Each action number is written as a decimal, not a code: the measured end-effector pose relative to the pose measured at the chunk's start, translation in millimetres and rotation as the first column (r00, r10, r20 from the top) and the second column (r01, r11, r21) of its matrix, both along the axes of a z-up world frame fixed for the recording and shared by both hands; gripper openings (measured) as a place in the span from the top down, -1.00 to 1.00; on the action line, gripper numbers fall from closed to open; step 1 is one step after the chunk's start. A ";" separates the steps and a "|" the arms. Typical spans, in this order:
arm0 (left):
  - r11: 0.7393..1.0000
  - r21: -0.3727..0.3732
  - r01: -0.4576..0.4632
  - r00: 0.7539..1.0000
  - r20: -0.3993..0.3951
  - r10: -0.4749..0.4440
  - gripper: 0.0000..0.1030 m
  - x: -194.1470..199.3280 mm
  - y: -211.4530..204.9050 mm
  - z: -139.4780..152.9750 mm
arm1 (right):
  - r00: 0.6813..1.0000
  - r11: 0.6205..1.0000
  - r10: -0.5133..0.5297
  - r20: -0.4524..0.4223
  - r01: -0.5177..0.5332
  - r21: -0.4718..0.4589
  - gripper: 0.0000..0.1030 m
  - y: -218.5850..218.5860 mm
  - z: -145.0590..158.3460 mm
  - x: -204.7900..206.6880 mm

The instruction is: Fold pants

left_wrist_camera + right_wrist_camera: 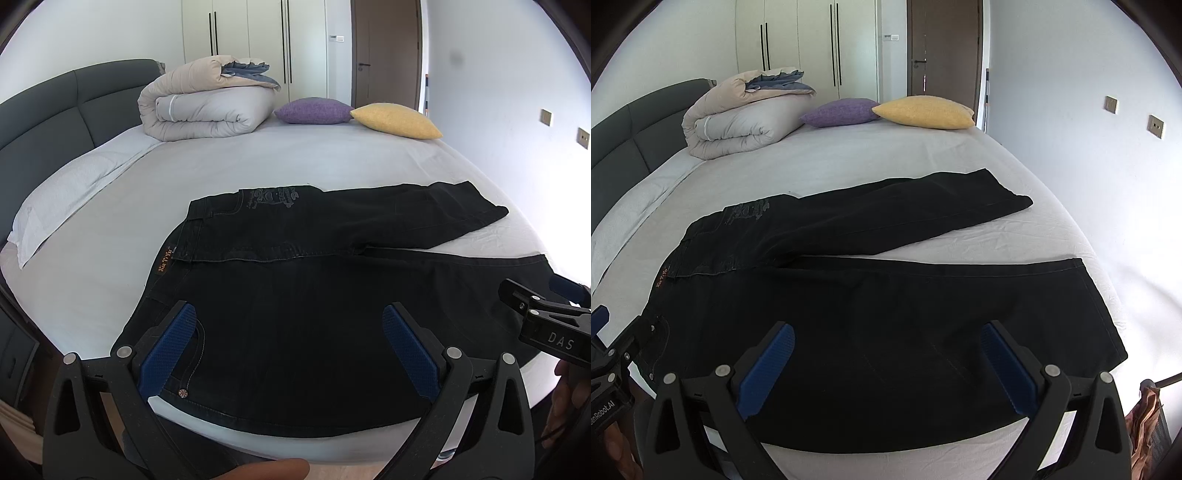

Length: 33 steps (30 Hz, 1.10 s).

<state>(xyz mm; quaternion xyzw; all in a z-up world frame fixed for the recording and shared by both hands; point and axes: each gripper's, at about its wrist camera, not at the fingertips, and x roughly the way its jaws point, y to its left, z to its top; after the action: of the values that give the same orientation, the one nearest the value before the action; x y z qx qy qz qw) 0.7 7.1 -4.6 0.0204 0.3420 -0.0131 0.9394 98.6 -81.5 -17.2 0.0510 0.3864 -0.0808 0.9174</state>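
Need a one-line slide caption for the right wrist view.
Open right gripper poised above black pants spread on the white bed, legs apart.

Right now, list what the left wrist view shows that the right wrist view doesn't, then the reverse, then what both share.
Only the left wrist view: the white pillow by the headboard, the right tool entering at the edge, and the pants' rivet at a pocket.

Only the right wrist view: the near leg's hem in full, the left tool at the edge, and brown fabric beside the bed.

Both: black pants spread flat on the bed, legs apart, folded duvet, purple cushion, yellow cushion, wardrobe, door, and open tools over the pants.
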 end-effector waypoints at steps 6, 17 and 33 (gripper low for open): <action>1.000 -0.004 -0.001 1.000 -0.007 0.001 -1.00 -0.2 -3.0 -7.1 | 1.000 1.000 0.006 -0.001 -0.006 -0.004 -1.00 -1.0 -1.9 -0.4; 1.000 -0.008 -0.002 1.000 -0.010 0.002 -1.00 2.1 -0.9 -8.0 | 1.000 1.000 0.007 -0.002 -0.007 -0.008 -1.00 0.9 -2.9 -0.5; 1.000 -0.020 -0.005 1.000 -0.017 0.005 -1.00 2.2 3.0 -12.6 | 1.000 1.000 0.009 -0.003 -0.009 -0.008 -1.00 1.6 -4.8 -0.8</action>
<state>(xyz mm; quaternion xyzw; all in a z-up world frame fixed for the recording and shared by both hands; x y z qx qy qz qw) 2.9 10.1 -17.1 0.0100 0.3498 -0.0143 0.9367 97.8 -79.9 -22.0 0.0456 0.3877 -0.0785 0.9173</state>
